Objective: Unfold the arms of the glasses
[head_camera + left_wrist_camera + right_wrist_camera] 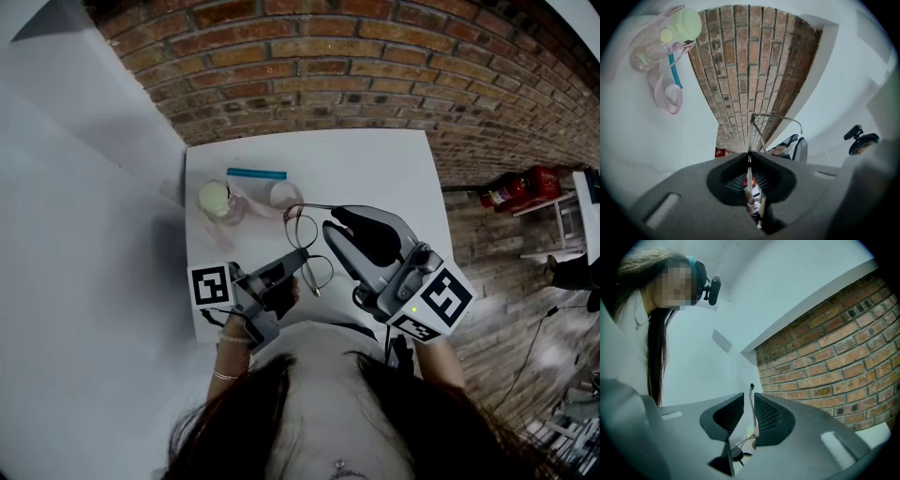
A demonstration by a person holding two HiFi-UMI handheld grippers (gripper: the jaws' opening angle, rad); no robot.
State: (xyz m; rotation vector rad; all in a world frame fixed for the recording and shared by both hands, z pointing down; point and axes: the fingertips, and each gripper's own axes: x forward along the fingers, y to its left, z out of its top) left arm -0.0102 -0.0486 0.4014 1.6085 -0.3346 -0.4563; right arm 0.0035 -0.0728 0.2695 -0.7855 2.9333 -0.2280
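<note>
Gripping thin wire-framed round glasses (pixel 309 251) over the near edge of the white worktop (pixel 375 169) in closed left gripper (pixel 749 157) jaws, with one arm out between slightly parted right gripper (pixel 750 401) jaws, second probably remaining

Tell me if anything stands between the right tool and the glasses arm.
Nothing visible does. The glasses arm stands between the parted jaws of the right tool, while the left tool clamps the glasses. The bottle lies clear on the table beyond.

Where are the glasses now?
In the head view, above the near edge of the white table: the left gripper pinches the glasses, one arm between the right gripper's jaws.
</note>
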